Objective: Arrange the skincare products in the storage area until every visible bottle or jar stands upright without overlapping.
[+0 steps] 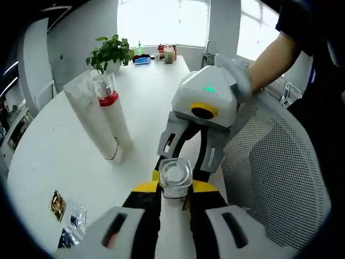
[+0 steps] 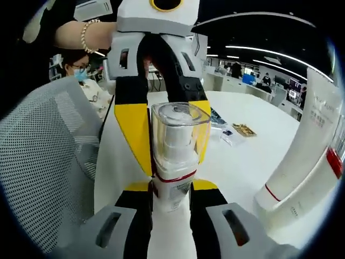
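A small white bottle (image 1: pixel 175 177) with a clear square cap and a thin red band is held in the air over the white table (image 1: pixel 48 162), between both grippers. My left gripper (image 1: pixel 175 189) is shut on it from below in the left gripper view. My right gripper (image 1: pixel 186 166) reaches in from the upper right, its fingers on either side of the same bottle. In the right gripper view the bottle (image 2: pixel 173 156) stands upright. My right gripper (image 2: pixel 171 190) clamps its base, and the left gripper's (image 2: pixel 171 162) yellow jaws flank the cap.
Two tall white tubes (image 1: pixel 105 116) stand leaning together on the table, one with a clear cap and red band; they rise at the right (image 2: pixel 302 162). Small sachets (image 1: pixel 67 213) lie near the edge. A potted plant (image 1: pixel 110 51) stands farther back. A grey mesh chair (image 1: pixel 275 162) is alongside.
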`<state>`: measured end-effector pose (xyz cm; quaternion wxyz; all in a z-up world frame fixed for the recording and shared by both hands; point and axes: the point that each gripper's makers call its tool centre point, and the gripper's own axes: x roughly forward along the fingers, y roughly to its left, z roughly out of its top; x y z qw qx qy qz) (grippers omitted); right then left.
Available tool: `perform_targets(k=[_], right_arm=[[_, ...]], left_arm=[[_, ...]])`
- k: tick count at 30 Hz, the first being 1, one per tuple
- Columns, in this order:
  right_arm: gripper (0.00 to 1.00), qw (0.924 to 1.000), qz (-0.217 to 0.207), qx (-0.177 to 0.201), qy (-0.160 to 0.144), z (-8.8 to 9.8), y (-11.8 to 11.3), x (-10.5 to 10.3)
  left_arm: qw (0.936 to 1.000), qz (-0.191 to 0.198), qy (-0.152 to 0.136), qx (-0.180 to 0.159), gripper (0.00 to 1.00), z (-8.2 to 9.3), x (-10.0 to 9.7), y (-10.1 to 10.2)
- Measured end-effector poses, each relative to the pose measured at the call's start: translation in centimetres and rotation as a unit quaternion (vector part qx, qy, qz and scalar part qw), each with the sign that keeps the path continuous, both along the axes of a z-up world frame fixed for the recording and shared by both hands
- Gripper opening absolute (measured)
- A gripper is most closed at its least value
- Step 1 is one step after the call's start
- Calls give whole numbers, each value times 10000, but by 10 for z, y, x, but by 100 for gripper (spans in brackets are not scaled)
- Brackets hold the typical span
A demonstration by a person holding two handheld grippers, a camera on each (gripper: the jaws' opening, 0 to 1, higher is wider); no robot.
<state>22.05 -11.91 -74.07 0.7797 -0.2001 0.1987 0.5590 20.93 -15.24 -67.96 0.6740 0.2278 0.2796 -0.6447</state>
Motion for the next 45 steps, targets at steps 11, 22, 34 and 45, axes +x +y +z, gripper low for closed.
perform_targets(k=[11, 22, 34, 45], right_arm=[[23, 10000, -20, 16, 57, 3, -13, 0], [23, 9996, -251, -15, 88, 4, -47, 15], [23, 9985, -537, -56, 113, 4, -91, 43], [23, 9986, -468, -159, 197, 6, -110, 63]], left_arm=[[9999, -66, -38, -155, 14, 0, 0, -8], [9984, 149, 114, -526, 16, 0, 16, -39], [9975, 217, 55, -678, 17, -3, 50, -82], [9945, 636, 31, -828, 18, -4, 73, -103]])
